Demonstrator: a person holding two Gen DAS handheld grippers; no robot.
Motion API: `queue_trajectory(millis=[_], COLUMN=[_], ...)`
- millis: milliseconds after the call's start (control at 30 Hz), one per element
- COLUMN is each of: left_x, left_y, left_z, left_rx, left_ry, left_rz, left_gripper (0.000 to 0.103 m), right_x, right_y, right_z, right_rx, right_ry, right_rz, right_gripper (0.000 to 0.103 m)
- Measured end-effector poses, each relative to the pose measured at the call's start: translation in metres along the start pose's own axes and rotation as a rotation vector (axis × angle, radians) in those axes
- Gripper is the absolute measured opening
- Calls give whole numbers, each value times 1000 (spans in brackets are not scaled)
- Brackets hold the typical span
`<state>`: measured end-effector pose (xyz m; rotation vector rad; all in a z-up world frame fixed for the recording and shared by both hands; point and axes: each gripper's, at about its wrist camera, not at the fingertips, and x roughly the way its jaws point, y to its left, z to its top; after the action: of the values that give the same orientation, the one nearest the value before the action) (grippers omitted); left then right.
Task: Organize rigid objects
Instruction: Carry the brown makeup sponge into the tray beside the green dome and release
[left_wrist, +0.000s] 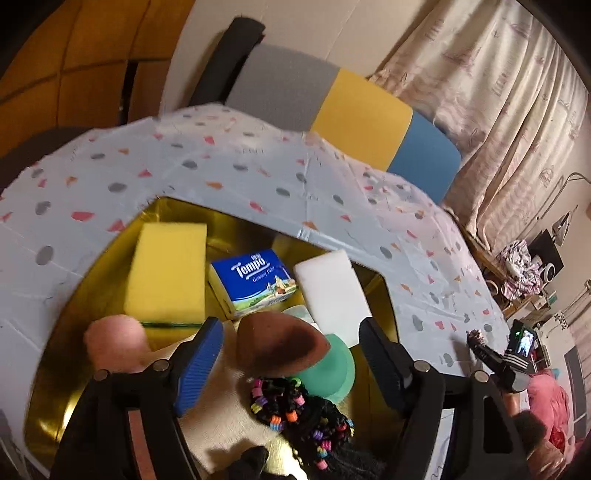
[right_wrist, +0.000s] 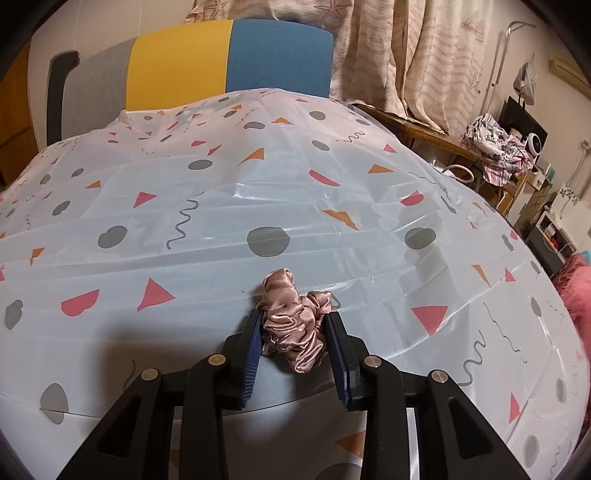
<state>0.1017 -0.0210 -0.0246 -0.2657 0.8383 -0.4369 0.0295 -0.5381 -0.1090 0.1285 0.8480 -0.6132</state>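
Observation:
In the left wrist view my left gripper (left_wrist: 291, 332) is open and empty above a gold box (left_wrist: 70, 325). The box holds a yellow sponge (left_wrist: 166, 273), a blue Tempo tissue pack (left_wrist: 255, 280), a white block (left_wrist: 332, 291), a brown egg-shaped sponge (left_wrist: 277, 343), a green round sponge (left_wrist: 332, 365), a pink puff (left_wrist: 114, 343) and black hair ties with coloured beads (left_wrist: 306, 417). In the right wrist view my right gripper (right_wrist: 295, 317) is shut on a pink satin scrunchie (right_wrist: 295, 314) just above the patterned tablecloth (right_wrist: 258, 184).
The other gripper (left_wrist: 495, 362) shows at the right of the left wrist view, over the tablecloth (left_wrist: 258, 166). A grey, yellow and blue chair back (right_wrist: 221, 59) stands behind the table. Curtains (right_wrist: 406, 55) and a cluttered side shelf (right_wrist: 495, 147) are at the right.

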Motion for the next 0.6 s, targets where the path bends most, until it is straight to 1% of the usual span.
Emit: queue_trajectory(millis=[100,167,267,367,500,600], left_x=[-17,-27,-36,-38,-38,-41], left_y=[-2,-4,-4,-2,3,0], left_z=[-4,-9,-17,-24,-32,-38], left_rx=[31,56,88,81,27,24], left_ry=[-26,-34,-34,-25,-1,1], left_rz=[15,8,19,15,-44,-70], left_gripper=[77,77,77,77,77,77], right_x=[-3,-9,-27,-52,-93,-120], right_y=[4,6,12,24,51,73], right_z=[2,2,-2,-5,-10,-17], right_rx=[-30,-50,-59,-66,-97,-102], right_ry=[13,13,15,-5,-46,-59], right_rz=[-15,6,67,140,254,343], right_gripper=[34,34,32,32,32,32])
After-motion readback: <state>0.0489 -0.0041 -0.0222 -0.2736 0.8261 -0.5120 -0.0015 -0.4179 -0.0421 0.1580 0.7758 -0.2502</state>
